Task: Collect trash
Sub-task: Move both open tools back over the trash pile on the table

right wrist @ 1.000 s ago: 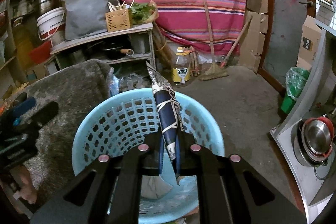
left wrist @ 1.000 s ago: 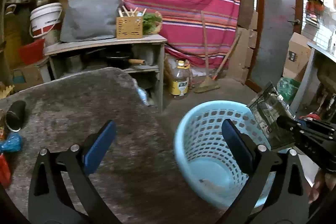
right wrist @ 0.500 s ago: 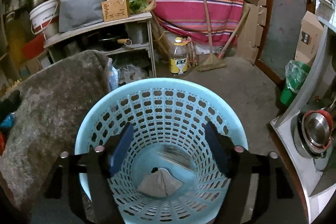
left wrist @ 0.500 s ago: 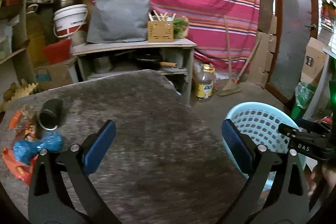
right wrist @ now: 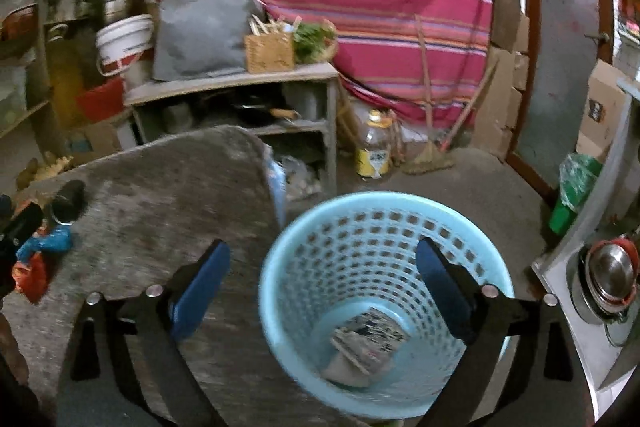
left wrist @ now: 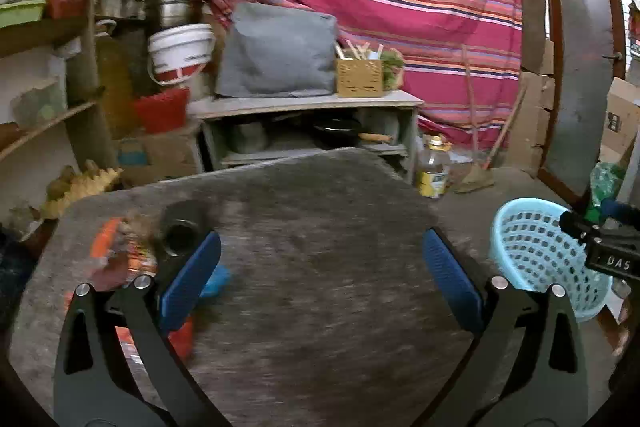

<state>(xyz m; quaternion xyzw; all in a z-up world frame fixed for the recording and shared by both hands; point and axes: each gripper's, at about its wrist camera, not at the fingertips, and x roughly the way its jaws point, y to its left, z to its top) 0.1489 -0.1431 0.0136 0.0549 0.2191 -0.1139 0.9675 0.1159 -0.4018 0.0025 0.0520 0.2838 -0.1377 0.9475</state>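
A grey furry table (left wrist: 320,267) carries a black cup (left wrist: 180,227) lying on its side, a blue wrapper (right wrist: 52,241) and red and orange wrappers (left wrist: 116,259) beside it. On the concrete floor (right wrist: 460,187) just beside the table stands a light-blue basket (right wrist: 384,227).

Dim indoor light; both fisheye views are motion-blurred, bent and blackened at the corners, with brighter glare upper right.

left tongs (left wrist: 322,273) agape, empty | over grey table (left wrist: 320,227) | basket (left wrist: 536,251) right
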